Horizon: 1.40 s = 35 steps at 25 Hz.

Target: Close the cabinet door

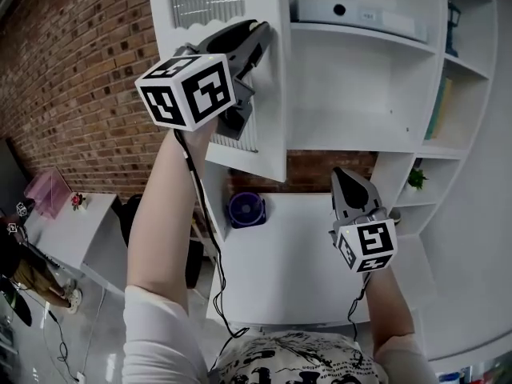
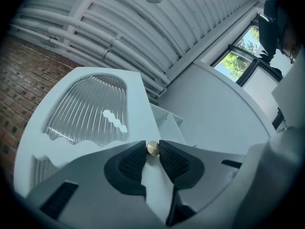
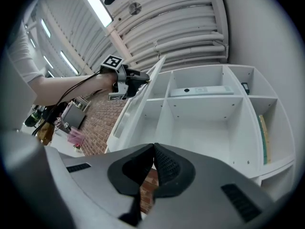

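Observation:
A white cabinet door (image 1: pixel 256 86) with a ribbed glass pane (image 2: pixel 86 111) stands partly swung out from the white wall cabinet (image 1: pixel 360 78). My left gripper (image 1: pixel 258 32) is raised at the door's free edge, and in the left gripper view its jaws (image 2: pixel 153 152) are shut on the small brass door knob (image 2: pixel 152 148). The right gripper view shows the door (image 3: pixel 138 104) edge-on with the left gripper (image 3: pixel 143 76) at it. My right gripper (image 1: pixel 346 179) hangs lower, below the cabinet, jaws shut with nothing between them (image 3: pixel 153 152).
A long white device (image 1: pixel 356 16) lies on the cabinet's upper shelf. Books (image 1: pixel 438 106) stand in the right compartment, with a small plant (image 1: pixel 415 179) below. A purple fan (image 1: pixel 246 210) sits on the white desk (image 1: pixel 296 270). A brick wall (image 1: pixel 88 86) is at left.

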Motion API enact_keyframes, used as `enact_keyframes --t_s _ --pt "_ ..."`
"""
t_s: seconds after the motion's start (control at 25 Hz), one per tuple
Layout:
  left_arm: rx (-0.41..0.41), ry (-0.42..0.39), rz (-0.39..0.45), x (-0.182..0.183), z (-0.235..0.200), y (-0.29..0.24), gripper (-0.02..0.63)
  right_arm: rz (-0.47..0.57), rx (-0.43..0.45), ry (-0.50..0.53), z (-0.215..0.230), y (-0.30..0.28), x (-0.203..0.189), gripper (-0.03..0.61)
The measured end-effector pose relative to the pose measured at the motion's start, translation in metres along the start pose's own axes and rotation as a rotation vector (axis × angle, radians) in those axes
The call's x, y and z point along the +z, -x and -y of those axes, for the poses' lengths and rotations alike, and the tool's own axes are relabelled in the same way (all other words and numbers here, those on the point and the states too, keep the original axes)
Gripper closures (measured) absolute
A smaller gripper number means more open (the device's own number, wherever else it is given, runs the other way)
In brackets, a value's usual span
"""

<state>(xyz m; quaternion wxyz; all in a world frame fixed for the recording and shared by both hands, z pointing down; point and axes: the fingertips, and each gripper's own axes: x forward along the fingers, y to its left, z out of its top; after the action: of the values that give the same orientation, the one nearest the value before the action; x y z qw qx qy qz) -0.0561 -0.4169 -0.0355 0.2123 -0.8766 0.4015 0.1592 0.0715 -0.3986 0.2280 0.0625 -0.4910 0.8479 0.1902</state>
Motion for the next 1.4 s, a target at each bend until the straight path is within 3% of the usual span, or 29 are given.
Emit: enact_keyframes --t_s 0.72,1.12,1.4 --pt "0.275 -0.161 -0.081 -0.041 -0.026 -0.065 0.515 0.009 0.085 -0.030 0.057 -0.024 -0.035 0.563" --pt "0.348 -0.223 -0.133 -0.059 -0.046 -0.093 0.515 -0.003 0.101 -0.055 0.078 -0.037 -0.053 0.564" --pt "0.375 -0.240 -0.102 -0.064 -0.052 -0.101 0.514 -0.003 0.092 -0.056 0.091 -0.034 -0.052 0.563"
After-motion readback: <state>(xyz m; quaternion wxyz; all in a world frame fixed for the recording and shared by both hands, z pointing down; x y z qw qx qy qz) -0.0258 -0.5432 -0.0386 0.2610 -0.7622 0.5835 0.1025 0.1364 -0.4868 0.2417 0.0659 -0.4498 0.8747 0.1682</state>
